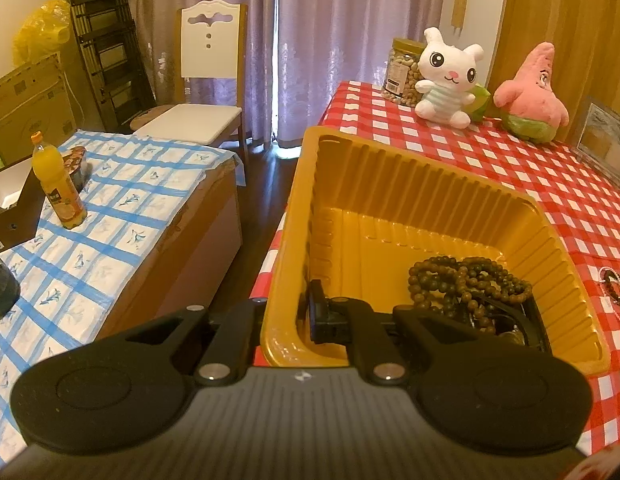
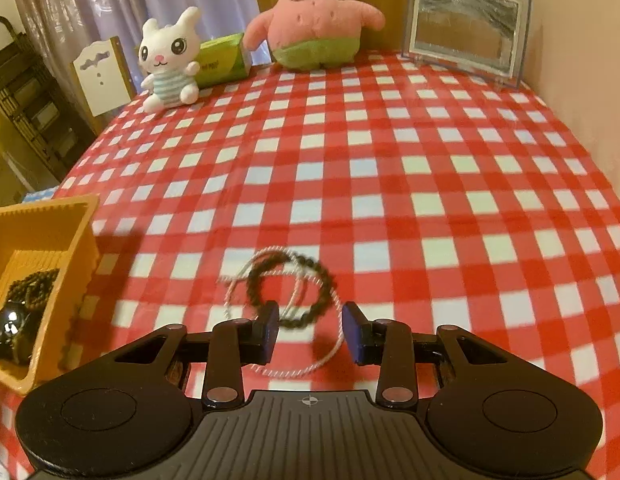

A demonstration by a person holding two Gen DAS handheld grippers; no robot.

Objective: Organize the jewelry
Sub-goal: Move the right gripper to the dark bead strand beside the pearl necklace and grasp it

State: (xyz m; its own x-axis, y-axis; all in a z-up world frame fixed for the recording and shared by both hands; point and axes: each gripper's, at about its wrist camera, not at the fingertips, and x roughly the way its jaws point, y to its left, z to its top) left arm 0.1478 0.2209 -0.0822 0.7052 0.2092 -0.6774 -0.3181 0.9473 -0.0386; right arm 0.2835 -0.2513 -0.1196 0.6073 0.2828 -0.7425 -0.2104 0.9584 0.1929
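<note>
Right now your dark beaded bracelet (image 2: 291, 290) lies flat on the red-checked tablecloth (image 2: 390, 168), a closed ring with no clear long axis. A thin white cord necklace (image 2: 310, 368) is looped through and around it; the cord's loop runs from the far left of the bracelet toward you on the right, so its long axis is a diagonal. Both are blurred, so finer detail is hard to read.

Your right tool (image 2: 311, 332) hovers just on your side of the bracelet, its blue-padded fingers (image 2: 270, 330) spread wide apart with the near edge of the bracelet and part of the cord between them; the fingers grip nothing.

Left of the bracelet stands the yellow plastic tray (image 2: 80, 240), well apart from it. Inside the tray lies a heap of brown beaded strands (image 1: 466, 284), piled toward the corner nearest the bracelet, with a dark shiny item partly hidden beneath. Your left tool (image 1: 286, 316) sits at the tray's near wall, one finger (image 1: 324, 314) inside the tray and the other outside it; you cannot tell whether it pinches the wall.

Beyond the bracelet, at the table's far edge, sit a white bunny plush (image 2: 170, 62), a green box (image 2: 224, 60), a pink starfish plush (image 2: 314, 20) and a framed picture (image 2: 466, 28).
</note>
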